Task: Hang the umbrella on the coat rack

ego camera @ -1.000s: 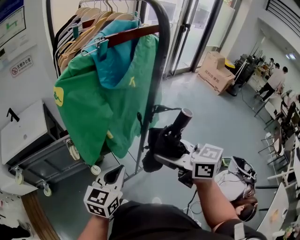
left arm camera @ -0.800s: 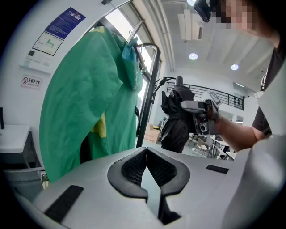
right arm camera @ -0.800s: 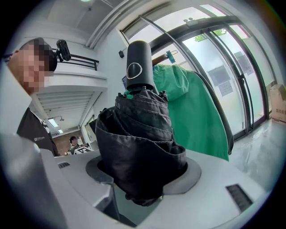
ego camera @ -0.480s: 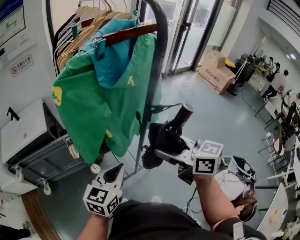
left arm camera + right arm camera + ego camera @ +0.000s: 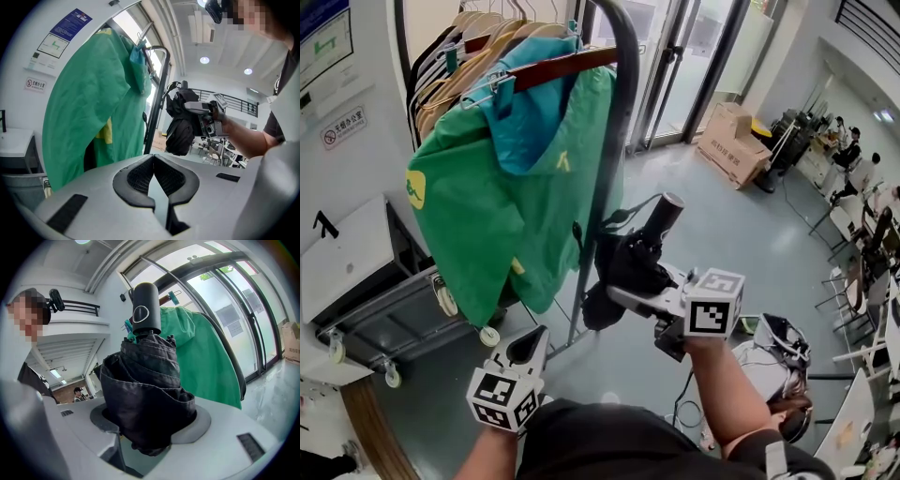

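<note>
A folded black umbrella [image 5: 623,272] with a black cylindrical handle [image 5: 664,217] and a thin wrist loop is held in my right gripper [image 5: 633,298], whose jaws are shut on its fabric [image 5: 150,399]. It hangs just right of the dark upright pole of the coat rack [image 5: 609,159], close to a small hook on that pole. In the left gripper view the umbrella [image 5: 180,124] shows beside the pole [image 5: 154,101]. My left gripper [image 5: 530,352] is low at the front, shut and empty [image 5: 153,176].
A green jacket [image 5: 502,178] hangs on a wooden hanger from the rack's rail, with more hangers behind. A grey wheeled cart [image 5: 384,309] stands at the left. Cardboard boxes [image 5: 733,142] sit by the glass doors. Chairs and people are at the far right.
The right gripper has carried the umbrella slightly left, towards the rack's pole, with the handle tipping a little. The left gripper has stayed in place.
</note>
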